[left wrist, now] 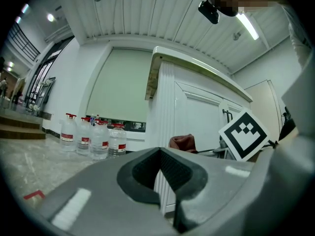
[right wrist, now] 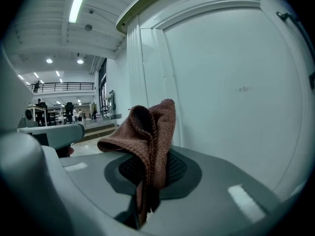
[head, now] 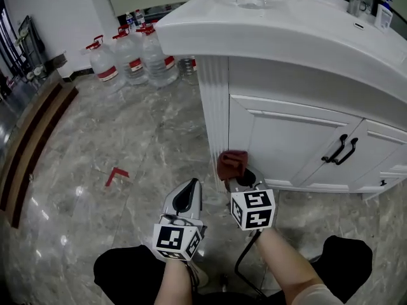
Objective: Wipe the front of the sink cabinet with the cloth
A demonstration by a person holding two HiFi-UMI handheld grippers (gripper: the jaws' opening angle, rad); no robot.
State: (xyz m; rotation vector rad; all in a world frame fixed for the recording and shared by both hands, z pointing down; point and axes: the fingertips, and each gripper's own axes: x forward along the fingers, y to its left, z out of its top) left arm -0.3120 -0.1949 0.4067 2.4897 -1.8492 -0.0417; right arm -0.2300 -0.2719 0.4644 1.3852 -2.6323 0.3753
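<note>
My left gripper [head: 187,192], nearest me, has its jaws pressed together on nothing. My right gripper [head: 243,182] pinches the brown cloth [head: 232,164] close to the white cabinet's [head: 286,142] lower left corner. Water bottles [head: 137,56] stand on the floor beyond.

Pretty bright, even light from the long white ceiling tube lamps [right wrist: 78,1]. The glossy grey marble floor [head: 70,202] shows small glare spots. The white panelled sink cabinet [head: 286,132] has a soft shadow under its top. Both gripper views bend hard, with dark corners and a blurry foreground.
</note>
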